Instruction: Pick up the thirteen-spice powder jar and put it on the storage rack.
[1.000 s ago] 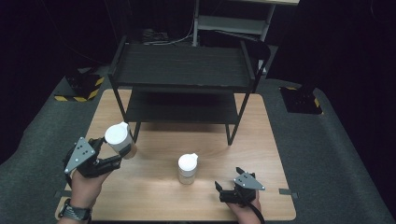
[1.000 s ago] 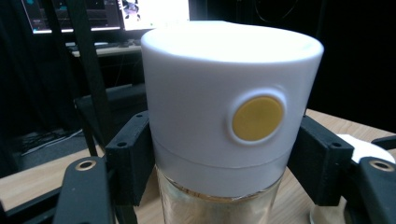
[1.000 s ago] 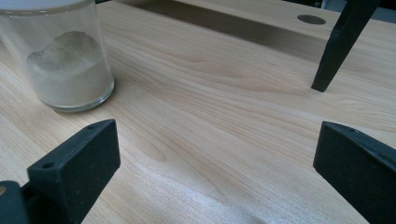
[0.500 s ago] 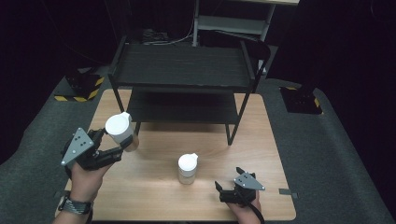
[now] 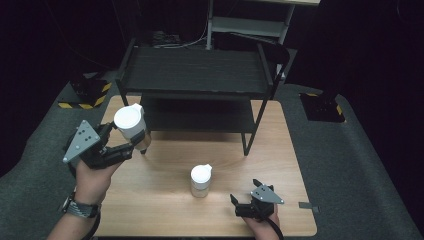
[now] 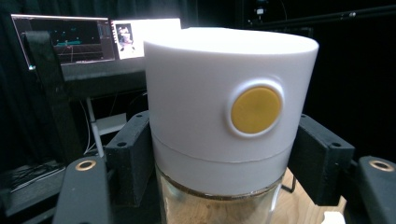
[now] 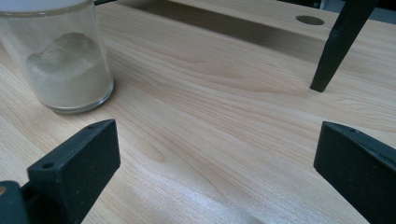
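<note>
My left gripper (image 5: pixel 131 141) was clenched on a glass spice jar (image 5: pixel 132 127) with a tall white cap (image 6: pixel 224 100), holding it clear of the wooden table (image 5: pixel 165 200), in front of the black two-tier rack (image 5: pixel 195 80) at that rack's left front leg. My jaws pressed from either side just where the cap's skirt met the glass, and a yellow round button (image 6: pixel 256 110) on the cap faced my camera. I judged the jar fairly light, being small and only partly filled with brownish powder, but stiff, smooth and breakable; the glass would be slippery, so the band at the cap's lower edge and the shoulder beneath it seemed the sound place to take hold, squeezing firmly and no harder. Its long axis ran from base to cap and stood close to upright, cap uppermost, perhaps tipped a little toward the rack. My right gripper (image 5: pixel 245 206) rested low near the table's front edge, well in front of the rack's right front leg (image 7: pixel 338 44), its jaws spread wide with nothing between them. A second jar (image 5: pixel 201 181) of pale powder stood upright on the table in front of the rack, just left of that gripper.
</note>
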{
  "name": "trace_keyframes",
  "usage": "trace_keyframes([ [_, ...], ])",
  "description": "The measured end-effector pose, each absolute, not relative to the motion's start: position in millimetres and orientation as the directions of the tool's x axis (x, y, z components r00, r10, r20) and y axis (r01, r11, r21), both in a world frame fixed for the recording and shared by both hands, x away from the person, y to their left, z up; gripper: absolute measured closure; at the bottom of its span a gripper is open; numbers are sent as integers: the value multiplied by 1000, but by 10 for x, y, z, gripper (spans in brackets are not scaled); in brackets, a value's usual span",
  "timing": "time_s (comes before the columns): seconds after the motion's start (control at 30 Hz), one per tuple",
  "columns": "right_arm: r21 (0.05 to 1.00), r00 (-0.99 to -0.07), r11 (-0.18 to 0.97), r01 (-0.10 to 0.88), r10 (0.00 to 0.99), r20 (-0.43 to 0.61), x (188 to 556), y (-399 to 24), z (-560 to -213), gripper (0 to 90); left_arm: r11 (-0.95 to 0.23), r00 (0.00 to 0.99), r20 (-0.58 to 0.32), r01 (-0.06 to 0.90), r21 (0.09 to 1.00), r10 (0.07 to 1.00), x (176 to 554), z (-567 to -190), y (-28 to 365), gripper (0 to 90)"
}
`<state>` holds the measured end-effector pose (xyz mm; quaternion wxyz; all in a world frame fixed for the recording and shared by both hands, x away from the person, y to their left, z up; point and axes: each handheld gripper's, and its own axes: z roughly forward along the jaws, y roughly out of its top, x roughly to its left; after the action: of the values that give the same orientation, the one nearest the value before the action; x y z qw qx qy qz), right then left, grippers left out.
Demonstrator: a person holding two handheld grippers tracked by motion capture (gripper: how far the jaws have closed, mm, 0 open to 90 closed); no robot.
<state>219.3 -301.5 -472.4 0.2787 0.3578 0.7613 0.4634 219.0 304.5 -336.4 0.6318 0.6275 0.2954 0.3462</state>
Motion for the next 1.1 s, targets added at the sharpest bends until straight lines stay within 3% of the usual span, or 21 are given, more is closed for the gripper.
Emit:
trace_keyframes([
  [1.1, 906, -590, 311, 285, 802, -90, 2194, -3023, -4727, 0, 20, 587, 48, -108, 994, 808, 2621, -2554, 2868, 304],
])
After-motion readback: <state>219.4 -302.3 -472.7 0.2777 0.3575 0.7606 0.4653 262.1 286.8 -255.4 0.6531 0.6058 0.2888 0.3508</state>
